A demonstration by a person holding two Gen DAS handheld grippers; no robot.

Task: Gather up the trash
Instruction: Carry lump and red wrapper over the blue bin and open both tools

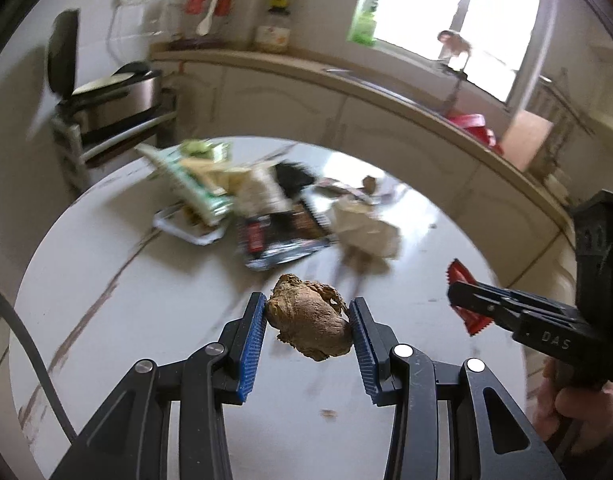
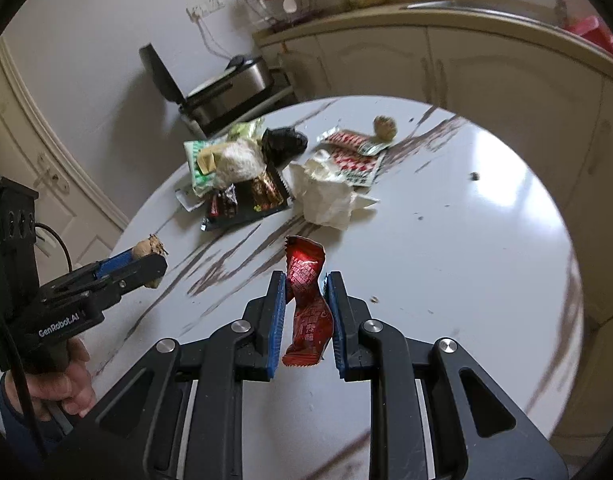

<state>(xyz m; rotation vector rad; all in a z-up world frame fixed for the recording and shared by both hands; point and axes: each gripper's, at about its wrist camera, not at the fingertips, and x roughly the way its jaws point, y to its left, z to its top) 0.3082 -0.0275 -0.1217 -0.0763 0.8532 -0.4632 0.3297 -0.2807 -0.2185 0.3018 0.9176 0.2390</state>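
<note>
My left gripper is shut on a brown crumpled lump of trash, held above the round white table. In the right wrist view that left gripper sits at the left with the brown lump poking out of its tips. My right gripper is shut on a red foil wrapper, which hangs upright between the blue pads. The left wrist view shows the right gripper at the right with the red wrapper in it. A heap of trash lies at the table's far side.
The heap holds green and black packets, a black bag, crumpled white paper, a red-and-white wrapper and a small beige ball. Behind the table stand an open electric griddle and cream cabinets. Crumbs dot the tabletop.
</note>
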